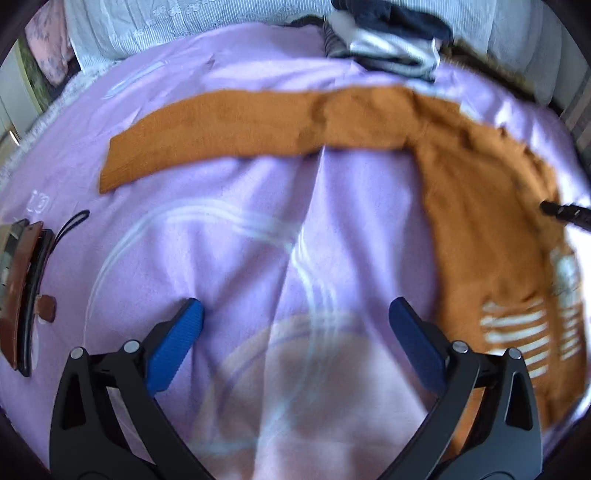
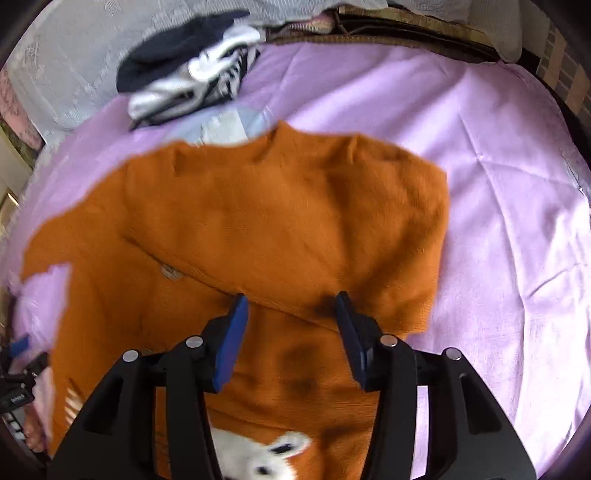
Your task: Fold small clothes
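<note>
An orange knit sweater (image 2: 280, 221) lies flat on the lilac bedsheet (image 2: 498, 206). Its right sleeve is folded across the chest, and a white animal motif (image 2: 258, 458) shows near the hem. In the left wrist view one sleeve (image 1: 229, 133) stretches out to the left and the body (image 1: 487, 229) runs down the right side. My left gripper (image 1: 295, 314) is open above bare sheet, left of the sweater body. My right gripper (image 2: 291, 302) is open just over the folded sleeve's edge, holding nothing.
A pile of dark and striped clothes (image 2: 188, 74) sits at the head of the bed beside white pillows (image 1: 155, 26). A brown case with a black strap (image 1: 22, 291) lies at the left edge. The other gripper's black tip (image 1: 565, 214) pokes in from the right.
</note>
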{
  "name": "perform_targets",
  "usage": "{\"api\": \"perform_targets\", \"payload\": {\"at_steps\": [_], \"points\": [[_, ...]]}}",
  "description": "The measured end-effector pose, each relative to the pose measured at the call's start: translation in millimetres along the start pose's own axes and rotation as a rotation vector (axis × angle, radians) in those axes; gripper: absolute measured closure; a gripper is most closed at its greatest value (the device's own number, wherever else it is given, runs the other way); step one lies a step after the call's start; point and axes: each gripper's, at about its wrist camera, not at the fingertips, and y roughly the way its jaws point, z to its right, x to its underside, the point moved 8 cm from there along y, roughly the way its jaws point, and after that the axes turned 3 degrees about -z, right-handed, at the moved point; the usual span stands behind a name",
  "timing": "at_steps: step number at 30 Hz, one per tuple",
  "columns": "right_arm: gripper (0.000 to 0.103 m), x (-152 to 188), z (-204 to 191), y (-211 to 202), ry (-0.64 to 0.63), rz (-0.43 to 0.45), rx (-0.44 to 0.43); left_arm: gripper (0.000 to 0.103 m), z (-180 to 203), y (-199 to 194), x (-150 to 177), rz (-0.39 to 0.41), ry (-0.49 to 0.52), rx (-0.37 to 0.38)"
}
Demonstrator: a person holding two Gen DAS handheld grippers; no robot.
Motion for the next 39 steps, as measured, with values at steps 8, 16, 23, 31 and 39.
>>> {"api": "perform_targets", "payload": {"at_steps": [8,16,23,31,39], "points": [[0.051,-47.5,-66.1,30.3,-0.044,-0.021,-0.071,0.002,-62.8,-5.0,-50.8,0.006,-0.31,0.185],[0.043,-33.2,-71.4,47.7,-0.033,-0.064,-0.091,0.003,-118.6,19.0,-79.5,0.033,-0.613,0.323],[0.043,-40.0,-62.0,36.2,0.003,-0.013,-0.08,0.047,-149.0,33.3,-94.0,0.039,-0.738,0.299],[0.034,-36.4,-53.9,39.9,0.042,-0.081,-0.115,0.094,-135.6,4.8,-111.2,0.081,-0.536,0.16],[0.032,-10.9,1.0,-9.5,0.172,-0.005,-0.138,0.094,-27.1,-51.2,-169.5,0.194,-0.146,0.071]]}}
